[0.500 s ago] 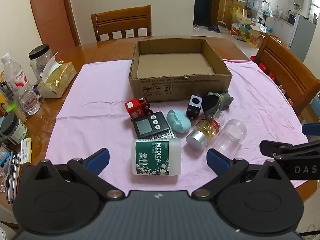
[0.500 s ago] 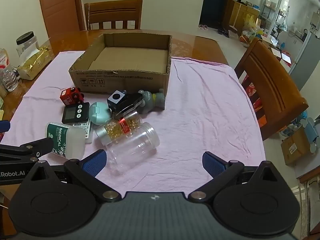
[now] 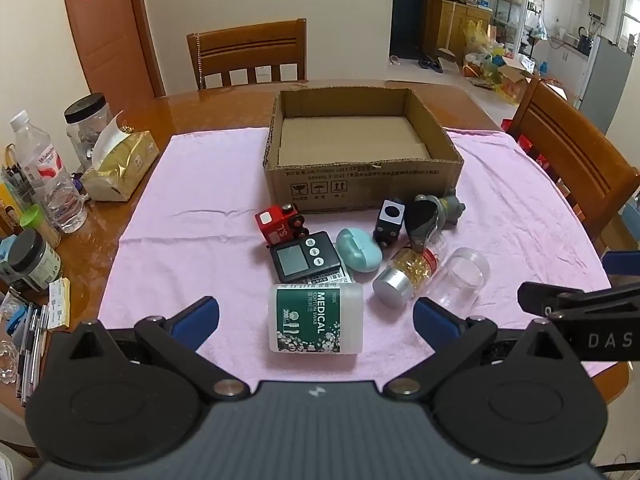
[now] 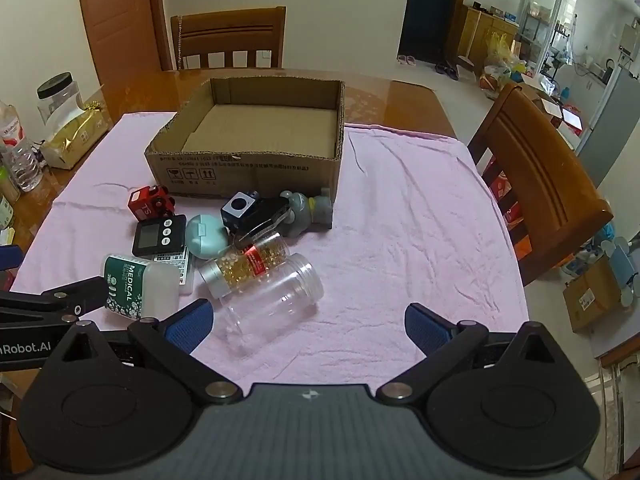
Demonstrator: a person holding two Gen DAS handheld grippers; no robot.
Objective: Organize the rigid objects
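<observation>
An empty cardboard box (image 3: 362,182) (image 4: 248,170) stands on the pink cloth. In front of it lie a red toy train (image 3: 280,222), a black timer (image 3: 304,258), a teal case (image 3: 359,250), a black-and-white cube toy (image 3: 390,216), a grey figure (image 3: 450,206), a pill bottle with yellow capsules (image 3: 404,274), a clear jar (image 3: 460,280) (image 4: 272,298) and a green-labelled cotton swab tub (image 3: 316,324) (image 4: 138,286). My left gripper (image 3: 316,318) is open, just short of the swab tub. My right gripper (image 4: 308,324) is open, its left finger beside the clear jar.
A tissue pack (image 3: 118,166), water bottle (image 3: 48,176), jars (image 3: 86,120) and pens crowd the table's left edge. Wooden chairs stand behind (image 3: 248,54) and to the right (image 3: 576,156) of the table. The pink cloth (image 4: 420,220) covers most of the tabletop.
</observation>
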